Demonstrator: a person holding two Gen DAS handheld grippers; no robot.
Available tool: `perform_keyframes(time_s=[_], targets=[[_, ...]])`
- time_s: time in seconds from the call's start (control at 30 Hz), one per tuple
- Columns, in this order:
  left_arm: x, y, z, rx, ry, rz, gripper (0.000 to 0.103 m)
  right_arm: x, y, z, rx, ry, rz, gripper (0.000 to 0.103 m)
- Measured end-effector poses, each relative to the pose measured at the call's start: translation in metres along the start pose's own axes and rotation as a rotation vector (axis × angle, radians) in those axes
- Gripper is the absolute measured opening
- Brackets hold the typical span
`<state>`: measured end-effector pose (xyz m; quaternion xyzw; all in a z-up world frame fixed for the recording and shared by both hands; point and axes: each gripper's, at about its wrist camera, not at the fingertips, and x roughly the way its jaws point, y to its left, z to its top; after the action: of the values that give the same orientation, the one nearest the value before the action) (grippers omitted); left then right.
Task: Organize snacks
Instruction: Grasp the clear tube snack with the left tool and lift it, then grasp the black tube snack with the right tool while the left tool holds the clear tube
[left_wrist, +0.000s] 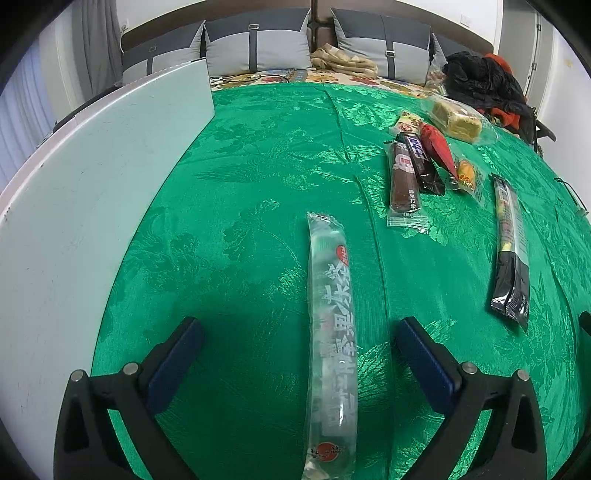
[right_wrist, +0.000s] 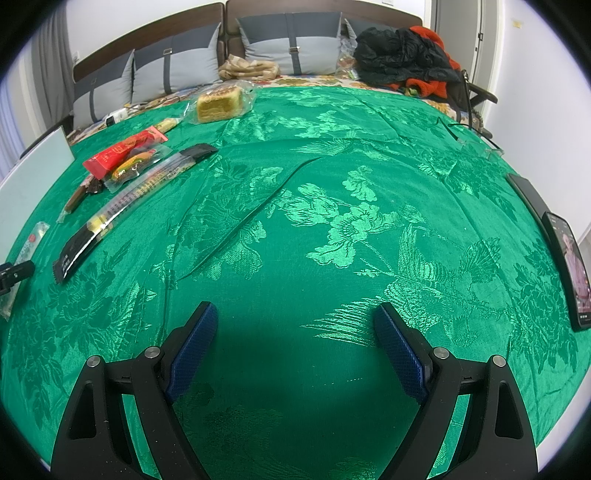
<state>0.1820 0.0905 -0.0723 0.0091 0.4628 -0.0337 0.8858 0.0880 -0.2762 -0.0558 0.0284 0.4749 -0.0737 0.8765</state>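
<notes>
A long clear snack packet (left_wrist: 331, 332) with a red round mark lies flat on the green cloth, running lengthwise between the wide-apart fingers of my left gripper (left_wrist: 301, 326), which is open and not touching it. Further right sit a brown bar (left_wrist: 403, 177), a black bar (left_wrist: 423, 162), a red packet (left_wrist: 439, 149), a bagged cake (left_wrist: 458, 120) and a long black packet (left_wrist: 511, 251). My right gripper (right_wrist: 295, 314) hangs open over bare green cloth. In the right wrist view the snack group lies far left: the red packet (right_wrist: 122, 153), the long black packet (right_wrist: 122, 203) and the cake (right_wrist: 218, 103).
A white board (left_wrist: 92, 184) borders the cloth on the left. Grey cushions (left_wrist: 255, 46), a beige folded cloth (left_wrist: 343, 59) and a heap of black and red clothes (right_wrist: 406, 55) sit at the back. Two phones (right_wrist: 570, 266) lie at the right edge.
</notes>
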Motion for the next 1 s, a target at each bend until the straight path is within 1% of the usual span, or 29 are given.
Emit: perform_keyframes(time_s=[0.57,0.6,0.63,0.67,0.7,0.77,0.8,0.83,0.87,0.9,0.97,1.0], targets=[[0.0,0.0,-0.001,0.0,-0.003,-0.002,0.103,0.0,0.001,0.001,-0.001,0.006,-0.003,0.089],[0.0,0.0,-0.001,0.0,-0.003,-0.001,0.103,0.001,0.001,0.003,0.003,0.032,-0.008,0.089],[0.001,0.0,-0.001,0.0,-0.004,-0.002,0.103,0.003,0.003,0.01,0.025,0.089,-0.009,0.089],[0.001,0.0,0.0,-0.001,-0.004,-0.003,0.103,0.003,0.006,0.017,0.061,0.122,0.019,0.089],[0.001,0.001,0.001,-0.001,-0.004,-0.003,0.103,0.004,0.009,0.022,0.091,0.134,0.054,0.089],[0.001,0.001,0.001,-0.001,-0.004,-0.003,0.103,0.006,0.028,0.043,0.161,0.153,0.178,0.089],[0.001,0.001,0.0,-0.001,-0.004,-0.002,0.103,0.01,0.043,0.058,0.191,0.163,0.24,0.089],[0.001,0.0,0.001,0.0,-0.004,-0.002,0.103,0.017,0.057,0.072,0.213,0.175,0.279,0.088],[0.001,0.001,0.001,0.0,-0.004,-0.002,0.103,0.026,0.071,0.085,0.226,0.192,0.297,0.088],[0.001,0.001,0.002,0.0,-0.003,-0.002,0.103,0.034,0.082,0.093,0.231,0.21,0.299,0.088],[0.002,0.002,0.003,0.006,0.005,-0.005,0.103,0.062,0.109,0.111,0.228,0.286,0.25,0.086],[0.002,0.002,0.004,0.02,0.018,-0.011,0.103,0.073,0.119,0.116,0.227,0.322,0.223,0.089]])
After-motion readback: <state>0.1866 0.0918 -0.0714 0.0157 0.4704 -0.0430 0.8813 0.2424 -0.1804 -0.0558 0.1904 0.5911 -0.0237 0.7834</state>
